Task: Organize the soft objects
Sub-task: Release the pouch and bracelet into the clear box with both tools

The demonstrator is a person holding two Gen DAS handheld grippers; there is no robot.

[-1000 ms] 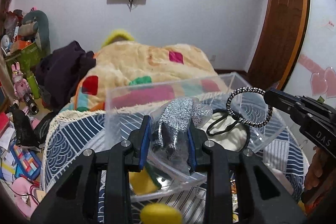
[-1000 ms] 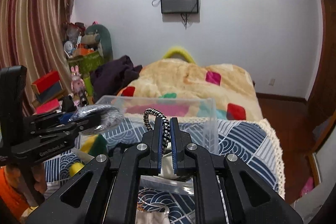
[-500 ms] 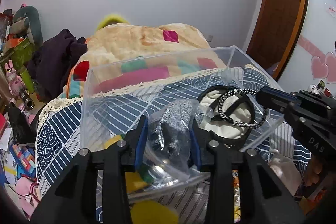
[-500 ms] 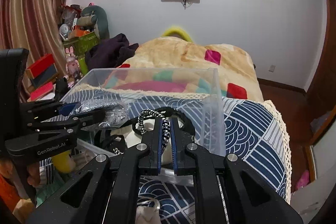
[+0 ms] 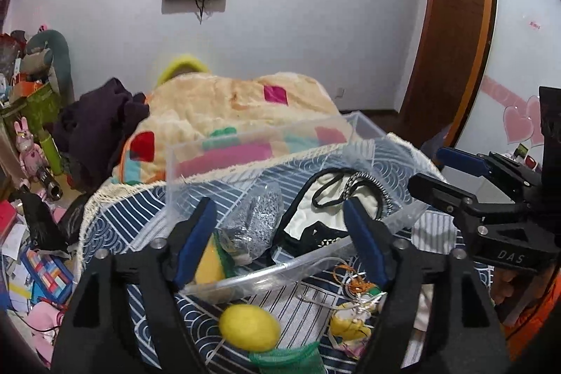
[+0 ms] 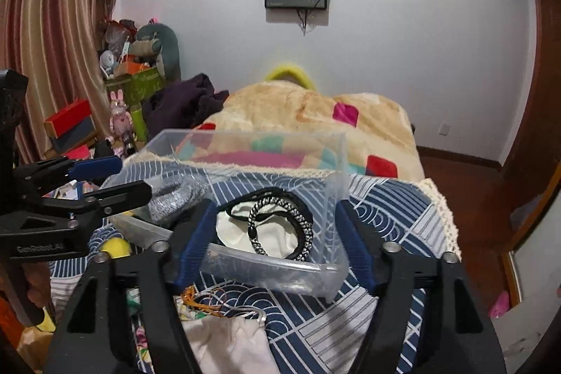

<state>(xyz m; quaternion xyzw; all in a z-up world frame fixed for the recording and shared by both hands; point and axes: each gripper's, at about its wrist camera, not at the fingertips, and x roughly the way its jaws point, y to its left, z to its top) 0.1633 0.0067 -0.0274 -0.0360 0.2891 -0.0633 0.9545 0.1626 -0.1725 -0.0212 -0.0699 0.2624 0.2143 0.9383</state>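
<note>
A clear plastic box (image 5: 252,146) (image 6: 336,170) stands on the blue patterned bedspread. Inside lie a silver-grey glittery item in a clear bag (image 5: 256,219) (image 6: 175,198), a black-and-white braided ring (image 6: 305,223) (image 5: 364,184) on a cream pouch (image 6: 273,233), and a yellow-green sponge (image 5: 207,265). My left gripper (image 5: 280,240) is open and empty just in front of the box. My right gripper (image 6: 273,240) is open and empty over the box's near wall.
A yellow ball (image 5: 249,326), a green net (image 5: 287,354), tangled strings (image 6: 203,302) and a white cloth (image 6: 228,346) lie on the bedspread before the box. A beige patchwork blanket (image 6: 315,114) lies behind. Clutter and toys (image 5: 31,142) fill the floor at left.
Both grippers have opened. The left one let the bagged silver item drop into the box; the right one let the braided ring drop onto the cream pouch. Both pulled back.
</note>
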